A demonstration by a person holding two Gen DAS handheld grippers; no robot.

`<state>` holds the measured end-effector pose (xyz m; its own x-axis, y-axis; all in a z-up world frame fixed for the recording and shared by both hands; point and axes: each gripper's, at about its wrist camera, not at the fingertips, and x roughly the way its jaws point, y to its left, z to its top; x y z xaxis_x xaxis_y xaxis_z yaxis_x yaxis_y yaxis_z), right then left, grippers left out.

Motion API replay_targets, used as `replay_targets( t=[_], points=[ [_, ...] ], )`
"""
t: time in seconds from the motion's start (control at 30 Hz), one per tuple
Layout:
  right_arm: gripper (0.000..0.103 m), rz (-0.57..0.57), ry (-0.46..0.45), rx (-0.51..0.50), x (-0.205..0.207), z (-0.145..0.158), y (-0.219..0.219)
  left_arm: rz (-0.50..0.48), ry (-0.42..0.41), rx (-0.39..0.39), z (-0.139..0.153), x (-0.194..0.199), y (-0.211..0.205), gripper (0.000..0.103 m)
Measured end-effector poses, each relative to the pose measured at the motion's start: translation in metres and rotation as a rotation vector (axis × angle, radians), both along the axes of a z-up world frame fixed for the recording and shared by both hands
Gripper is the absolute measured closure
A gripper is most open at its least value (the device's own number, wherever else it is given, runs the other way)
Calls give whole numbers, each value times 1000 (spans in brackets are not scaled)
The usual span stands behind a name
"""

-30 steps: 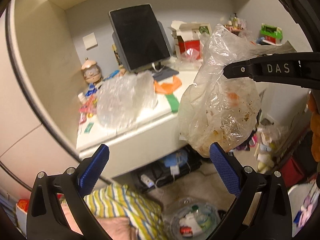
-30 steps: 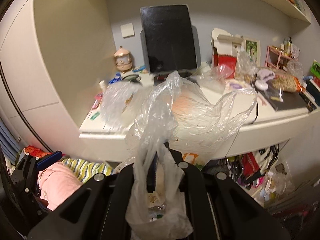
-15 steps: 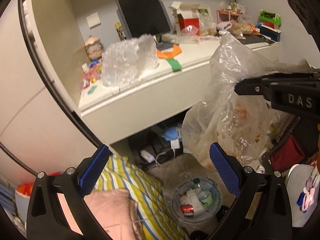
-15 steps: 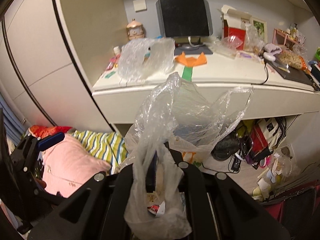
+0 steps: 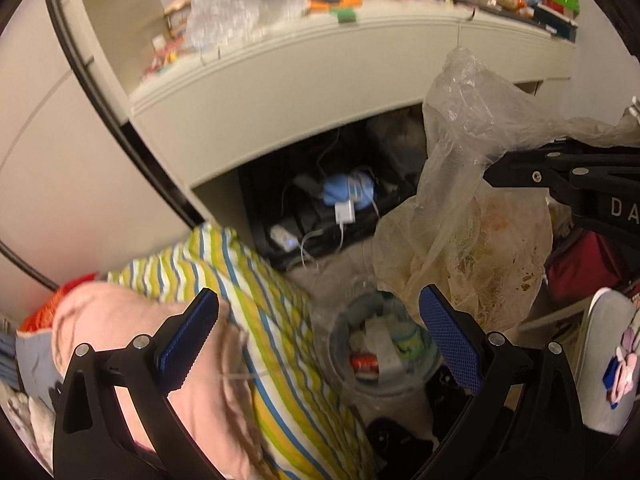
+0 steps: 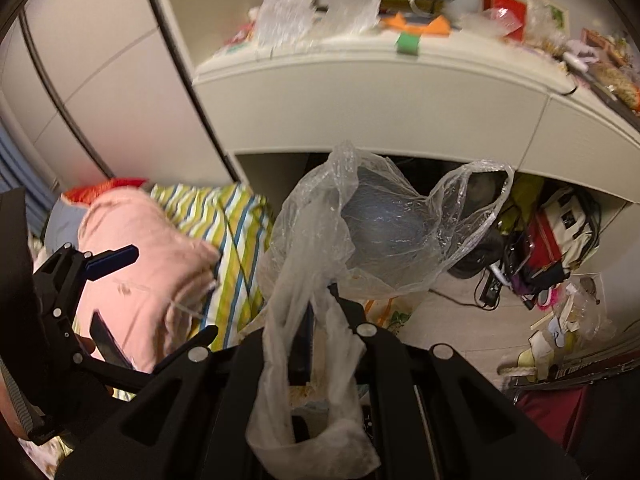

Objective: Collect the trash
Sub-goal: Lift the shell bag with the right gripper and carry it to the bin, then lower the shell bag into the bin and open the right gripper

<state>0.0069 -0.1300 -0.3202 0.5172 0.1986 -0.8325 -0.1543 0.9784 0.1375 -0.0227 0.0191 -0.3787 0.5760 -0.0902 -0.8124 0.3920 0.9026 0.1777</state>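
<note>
My right gripper [image 6: 318,304] is shut on the handle of a clear plastic bag [image 6: 360,232] smeared with food scraps. In the left wrist view the same bag [image 5: 460,220] hangs from the right gripper [image 5: 494,174], just above and right of a small bin [image 5: 380,344]. The bin stands on the floor, has a clear liner, and holds a can and wrappers. My left gripper [image 5: 320,340] is open and empty, with its blue pads [image 5: 448,344] on either side of the bin as seen from here. It shows at the left as the left gripper [image 6: 112,300].
A white desk [image 5: 320,72] juts out above, with another crumpled clear bag [image 5: 244,4] on top. A pink pillow [image 5: 120,328] and a striped cloth [image 5: 256,288] lie left of the bin. Cables and chargers [image 5: 340,212] sit under the desk, and bags [image 6: 560,224] lie on the floor at right.
Both grippers have sunk and tipped downward. The desk has slid to the top of the views, and the floor bin has come up between the left fingers. The bag has come down with the right gripper.
</note>
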Motion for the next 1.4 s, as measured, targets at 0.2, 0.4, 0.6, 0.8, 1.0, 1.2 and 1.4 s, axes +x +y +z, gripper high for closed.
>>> replay_targets(
  t=[0.2,0.4,0.6,0.8,1.0,1.2,1.4],
  points=[
    [95,74,62,1,-6,-51,14,26,55,37,-46,-11,7,5],
    [95,114,131,13,-15,-111,26,40,95,71,-89,-19,12,5],
    [95,129,189,5,-18,-170,31,62,142,88,-139,-22,19,5],
    [95,123,226,-11,-11,-223,25,77,179,87,-191,-20,21,5],
    [95,127,244,-21,-3,-274,26,84,203,83,-239,-15,20,5],
    [95,154,262,-33,0,-306,34,65,219,91,-274,-11,17,5],
    [94,153,333,-74,-3,-330,36,70,244,95,-287,-8,21,5]
  ],
)
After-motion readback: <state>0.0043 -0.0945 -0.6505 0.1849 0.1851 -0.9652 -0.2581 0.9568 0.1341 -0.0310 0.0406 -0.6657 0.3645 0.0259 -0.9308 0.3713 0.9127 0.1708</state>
